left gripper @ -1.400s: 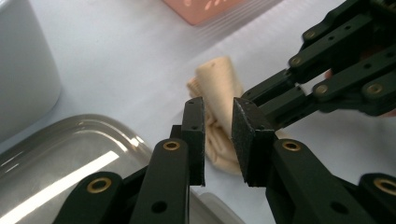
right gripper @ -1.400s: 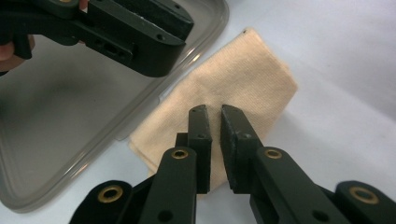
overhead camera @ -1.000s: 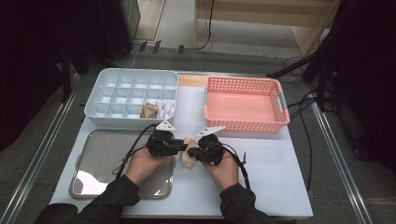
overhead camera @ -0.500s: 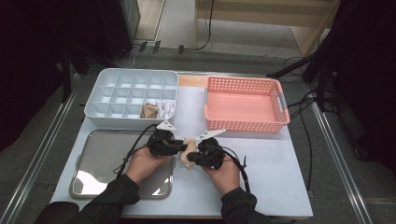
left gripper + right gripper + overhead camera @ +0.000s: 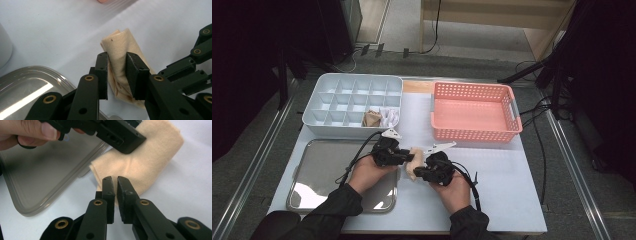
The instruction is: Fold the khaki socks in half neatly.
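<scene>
A folded beige cloth (image 5: 412,163) lies on the white table, just right of the metal tray (image 5: 319,172). My left gripper (image 5: 407,157) comes at it from the left and is shut on its middle fold (image 5: 120,47), the cloth squeezed between the jaws (image 5: 117,57). My right gripper (image 5: 418,173) comes from the right. Its jaws (image 5: 115,179) are almost together on the cloth's near edge (image 5: 150,157). In the right gripper view, the left gripper's finger (image 5: 120,136) presses on the cloth's far part. The two grippers nearly touch.
A white divided box (image 5: 337,100) stands at the back left, with a beige cloth (image 5: 372,118) and a white cloth (image 5: 390,117) in its front compartments. A pink basket (image 5: 474,132) stands at the back right. The tray's rim (image 5: 75,182) lies close to the cloth.
Both grippers stay at the cloth. The hands have drawn slightly closer together and the cloth looks more bunched between them.
</scene>
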{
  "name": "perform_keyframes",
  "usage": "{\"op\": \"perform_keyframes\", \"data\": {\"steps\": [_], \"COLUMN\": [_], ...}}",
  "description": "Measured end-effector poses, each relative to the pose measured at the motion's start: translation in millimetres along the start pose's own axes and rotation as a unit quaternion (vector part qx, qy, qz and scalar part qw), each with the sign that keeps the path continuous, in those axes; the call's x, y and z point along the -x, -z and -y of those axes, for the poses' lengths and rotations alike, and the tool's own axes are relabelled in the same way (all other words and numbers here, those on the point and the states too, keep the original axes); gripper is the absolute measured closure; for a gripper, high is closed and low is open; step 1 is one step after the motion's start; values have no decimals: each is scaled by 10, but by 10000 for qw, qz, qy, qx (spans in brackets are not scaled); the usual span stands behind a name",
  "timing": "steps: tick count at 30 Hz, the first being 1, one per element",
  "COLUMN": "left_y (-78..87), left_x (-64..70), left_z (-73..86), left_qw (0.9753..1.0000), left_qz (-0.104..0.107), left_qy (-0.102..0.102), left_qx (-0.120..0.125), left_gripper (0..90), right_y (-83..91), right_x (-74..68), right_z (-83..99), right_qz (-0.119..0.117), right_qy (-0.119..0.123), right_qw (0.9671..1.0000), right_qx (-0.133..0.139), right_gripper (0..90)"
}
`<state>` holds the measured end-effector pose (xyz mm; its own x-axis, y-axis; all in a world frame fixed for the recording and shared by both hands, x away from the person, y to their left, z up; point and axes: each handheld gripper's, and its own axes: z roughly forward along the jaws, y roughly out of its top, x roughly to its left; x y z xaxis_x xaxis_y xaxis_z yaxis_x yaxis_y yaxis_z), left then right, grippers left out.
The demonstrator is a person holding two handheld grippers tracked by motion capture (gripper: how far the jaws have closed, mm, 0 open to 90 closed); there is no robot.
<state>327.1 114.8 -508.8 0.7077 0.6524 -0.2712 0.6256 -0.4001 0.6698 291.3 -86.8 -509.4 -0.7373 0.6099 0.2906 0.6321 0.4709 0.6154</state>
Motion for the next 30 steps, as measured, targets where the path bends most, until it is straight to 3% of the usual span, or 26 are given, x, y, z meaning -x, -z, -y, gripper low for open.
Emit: {"op": "perform_keyframes", "data": {"steps": [16,21,24,30], "left_y": [12,18,-24,-117], "left_x": [-2,65,94,9], "left_z": [-12,-57,-64,-37], "left_qw": [10000,10000,10000,9995], "left_qz": [-17,47,27,186], "left_qy": [58,22,-78,119], "left_qx": [9,74,-41,-227], "left_gripper": [718,598,540,504], "right_y": [-50,-51,-52,-51], "right_x": [-24,-37,-36,-42], "right_z": [12,22,23,45], "right_qz": [37,48,48,84], "right_qy": [160,180,182,200], "right_qw": [9998,9998,9998,9997], "right_qx": [-105,-100,-96,-124], "right_gripper": [871,871,871,870]}}
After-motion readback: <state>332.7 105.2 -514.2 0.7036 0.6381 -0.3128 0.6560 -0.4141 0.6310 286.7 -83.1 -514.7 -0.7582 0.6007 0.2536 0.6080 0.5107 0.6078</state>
